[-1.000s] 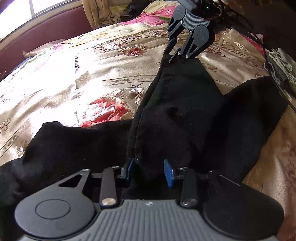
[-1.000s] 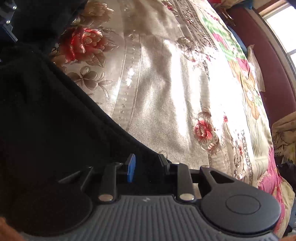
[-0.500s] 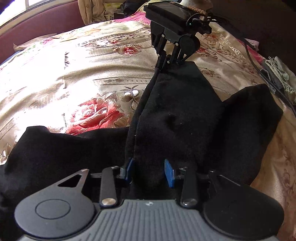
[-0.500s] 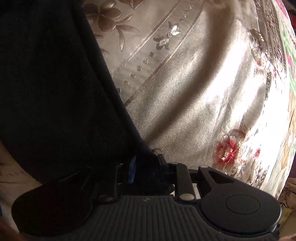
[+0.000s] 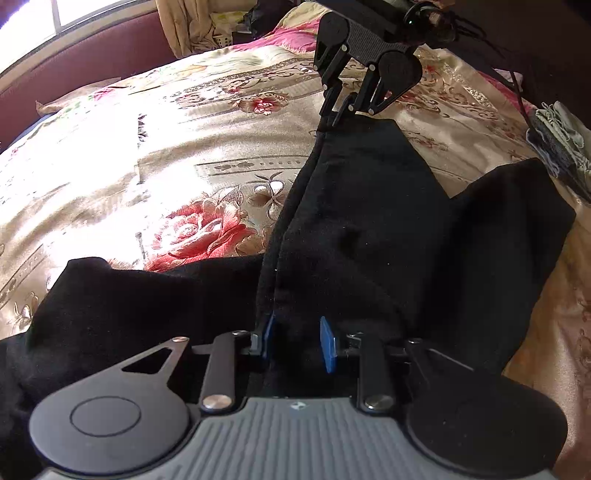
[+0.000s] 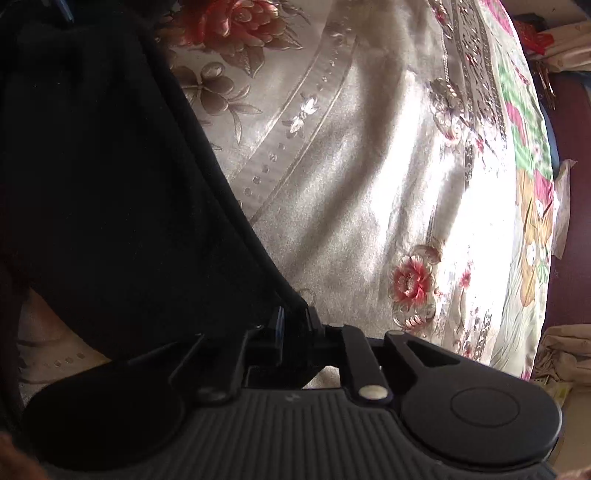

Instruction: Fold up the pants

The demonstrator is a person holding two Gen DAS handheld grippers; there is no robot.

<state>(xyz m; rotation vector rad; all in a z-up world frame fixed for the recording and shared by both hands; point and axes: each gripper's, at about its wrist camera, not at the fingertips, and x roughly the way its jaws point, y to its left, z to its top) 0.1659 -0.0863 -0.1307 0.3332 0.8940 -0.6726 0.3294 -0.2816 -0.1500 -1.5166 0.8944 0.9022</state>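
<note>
Pants, black, lie on a bed that has a shiny flowered cover. In the left wrist view one folded band of the cloth runs from the left gripper at the bottom of the picture up to the right gripper near the top. Another part of the pants spreads flat to the left and a third part lies to the right, toward the edge of the bed. The cloth passes between the two blue pads of the left gripper. Its jaws are closing, and the cloth fills the gap between them, but I cannot tell if both pads press on it already. The right gripper stands over the far end of the band and points down to it. In the right wrist view the edge of the pants comes from the upper left down into the narrow gap of the right gripper. The jaws there are opening, yet a corner of black cloth is between them and seems pinched. To the right of that edge the bed cover lies bare and bright in sunlight. A dark red wall stands behind the bed, and some pale cloths are heaped at its far side.
</note>
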